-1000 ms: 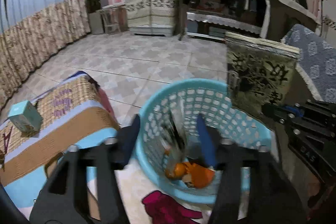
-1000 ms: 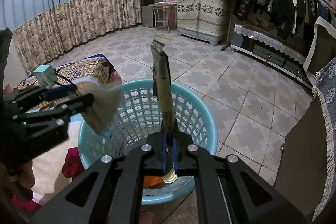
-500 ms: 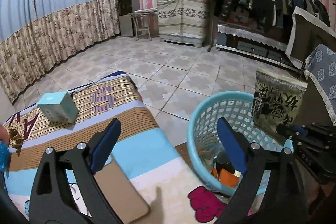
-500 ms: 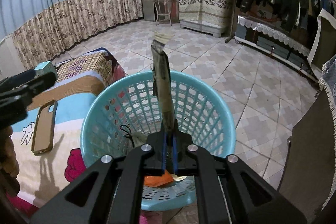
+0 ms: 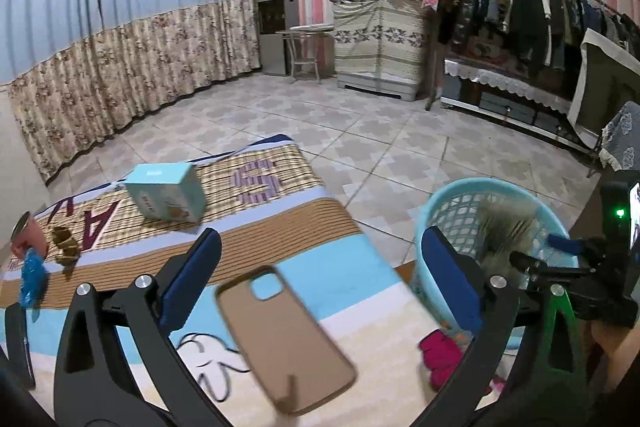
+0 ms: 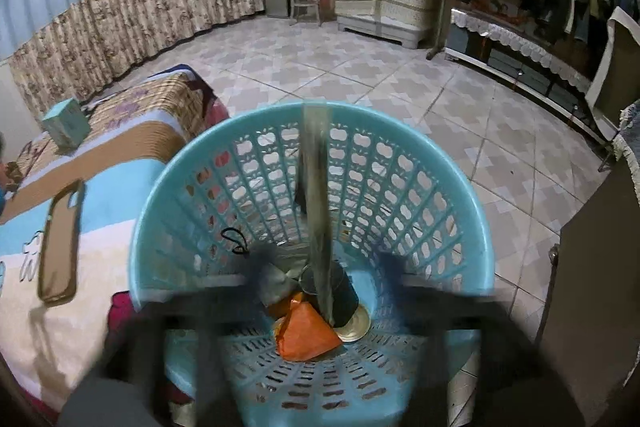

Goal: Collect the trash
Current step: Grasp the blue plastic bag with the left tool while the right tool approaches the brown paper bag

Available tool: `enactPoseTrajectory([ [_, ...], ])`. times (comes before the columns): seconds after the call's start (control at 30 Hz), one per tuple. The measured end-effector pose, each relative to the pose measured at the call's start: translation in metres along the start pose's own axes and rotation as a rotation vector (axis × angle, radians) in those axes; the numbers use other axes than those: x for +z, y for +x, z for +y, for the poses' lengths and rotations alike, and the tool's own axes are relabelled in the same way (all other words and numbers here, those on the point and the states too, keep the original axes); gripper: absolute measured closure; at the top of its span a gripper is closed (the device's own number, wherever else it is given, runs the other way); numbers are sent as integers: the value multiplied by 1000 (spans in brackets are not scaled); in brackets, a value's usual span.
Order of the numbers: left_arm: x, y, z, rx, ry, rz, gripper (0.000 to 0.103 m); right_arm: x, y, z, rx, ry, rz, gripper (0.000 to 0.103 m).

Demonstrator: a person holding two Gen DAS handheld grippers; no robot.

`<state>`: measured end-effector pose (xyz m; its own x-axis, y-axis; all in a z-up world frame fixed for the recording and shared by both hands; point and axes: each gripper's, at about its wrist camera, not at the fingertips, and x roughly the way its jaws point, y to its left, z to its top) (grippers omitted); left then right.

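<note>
Currently the drop step is under way at the round light-blue perforated plastic basket [image 6: 304, 227]: the right claw [image 6: 320, 291] is hanging over the basket mouth, pointing steeply down, and its jaws have just been opening. They are standing apart now, blurred in the right wrist view, with the long flat grey-green packet [image 6: 316, 203] standing upright between them, its lower end down among the orange wrapper [image 6: 304, 331] and dark can [image 6: 340, 291] at the basket bottom. Whether the pads are touching the packet I cannot tell; judged released. The left claw [image 5: 320, 279] is empty, jaws having just been opening too and now wide apart, tilted moderately down over the striped cartoon-print bed cover [image 5: 304, 227], with the tan phone case [image 5: 284, 339] lying beneath the gap. Remaining candidates on the bed: the small teal cardboard box [image 5: 166, 195] near the far end, and the crumpled blue wrapper [image 5: 30, 275] with brown scraps [image 5: 66, 247] at the left edge. Next move, as a judgement: carrying the left claw out to that litter, closing on one piece only, avoiding the phone case, which is probably not trash.
</note>
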<state>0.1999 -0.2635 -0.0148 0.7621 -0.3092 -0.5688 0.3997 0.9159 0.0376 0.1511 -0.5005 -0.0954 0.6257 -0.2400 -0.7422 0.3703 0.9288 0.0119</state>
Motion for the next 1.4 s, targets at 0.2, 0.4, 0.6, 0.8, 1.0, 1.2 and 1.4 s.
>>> enactPoseTrajectory([
  [0.2, -5, -12, 34, 46, -14, -10, 6, -2, 4, 12, -44, -15, 14, 13],
  [0.4, -9, -30, 79, 91, -60, -31, 6, 4, -18, 31, -55, -22, -86, 9],
  [0.6, -12, -42, 124, 183, -70, -46, 6, 11, -42, 82, -11, -76, -172, 8],
  [0.8, -18, -46, 181, 245, -125, -44, 6, 13, -57, 142, 41, -152, -257, 5],
  [1.0, -27, -43, 238, 295, -184, -24, 6, 14, -55, 196, 117, -193, -255, 5],
  [1.2, -49, -30, 297, 400, -213, 21, 6, 19, -52, 254, 183, -240, -255, 5],
  [1.4, -80, -18, 369, 434, -375, 84, 6, 18, -43, 317, 246, -303, -248, 5],
])
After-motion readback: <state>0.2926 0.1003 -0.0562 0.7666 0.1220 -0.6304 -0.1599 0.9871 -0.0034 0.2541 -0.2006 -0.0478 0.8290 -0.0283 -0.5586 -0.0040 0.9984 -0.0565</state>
